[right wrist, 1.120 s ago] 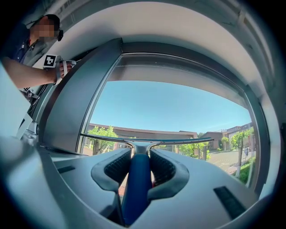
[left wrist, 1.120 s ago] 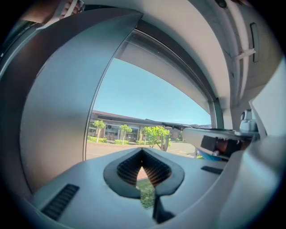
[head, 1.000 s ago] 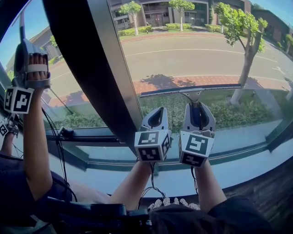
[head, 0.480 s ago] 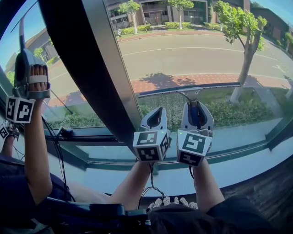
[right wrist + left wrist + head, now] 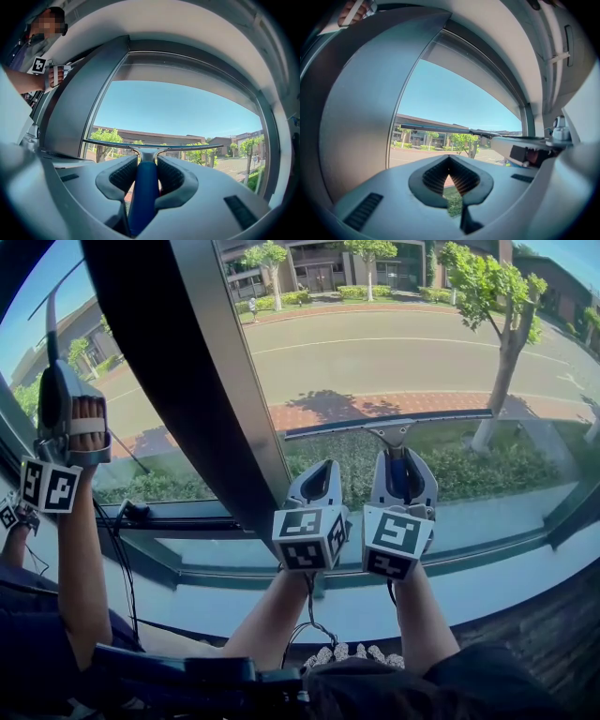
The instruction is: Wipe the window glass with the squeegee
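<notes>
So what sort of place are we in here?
Likely indoors at a large window, probably upstairs: window glass in a dark frame, with a road and trees outside below.

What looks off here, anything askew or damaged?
Nothing stands out. The squeegee has its blade across the window glass, and its blue handle sits straight between the jaws of the right gripper. The left gripper is shut and empty beside it. No cracks or spills show.

support: pale sill [image 5: 487, 589], spans left to right | on it: thin dark cable [image 5: 120, 554], left | near right: dark floor [image 5: 562, 638]
</notes>
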The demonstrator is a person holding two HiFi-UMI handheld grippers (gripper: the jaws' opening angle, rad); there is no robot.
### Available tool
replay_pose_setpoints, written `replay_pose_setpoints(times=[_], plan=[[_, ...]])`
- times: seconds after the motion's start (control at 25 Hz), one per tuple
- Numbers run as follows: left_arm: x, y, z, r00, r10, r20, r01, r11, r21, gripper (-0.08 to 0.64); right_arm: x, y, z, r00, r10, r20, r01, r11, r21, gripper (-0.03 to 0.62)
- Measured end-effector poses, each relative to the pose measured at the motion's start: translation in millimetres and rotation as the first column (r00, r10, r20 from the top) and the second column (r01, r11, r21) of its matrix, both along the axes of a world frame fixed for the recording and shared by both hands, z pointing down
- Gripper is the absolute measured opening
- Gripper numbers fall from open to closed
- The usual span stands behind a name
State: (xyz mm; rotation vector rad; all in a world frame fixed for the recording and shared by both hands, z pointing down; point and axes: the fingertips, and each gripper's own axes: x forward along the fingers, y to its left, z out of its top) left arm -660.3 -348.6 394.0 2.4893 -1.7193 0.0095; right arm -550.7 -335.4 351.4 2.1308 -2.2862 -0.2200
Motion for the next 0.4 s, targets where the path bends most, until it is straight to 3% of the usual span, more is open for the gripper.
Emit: replay_pose_setpoints(times=[0.24, 0.4], plan=[[4, -2, -6, 1.0, 0.002, 0.002, -0.002, 1.0, 0.005, 0.002, 4, -3, -5, 1.0, 0.002, 0.007, -0.002, 1.0, -0.003, 0.13], [5, 11, 19, 1.0, -0.001, 0.0, 0.001, 1.0, 0.003, 0.002, 5, 9, 20, 1.0, 0.002, 0.007, -0.002, 1.0, -0.002, 0.13]])
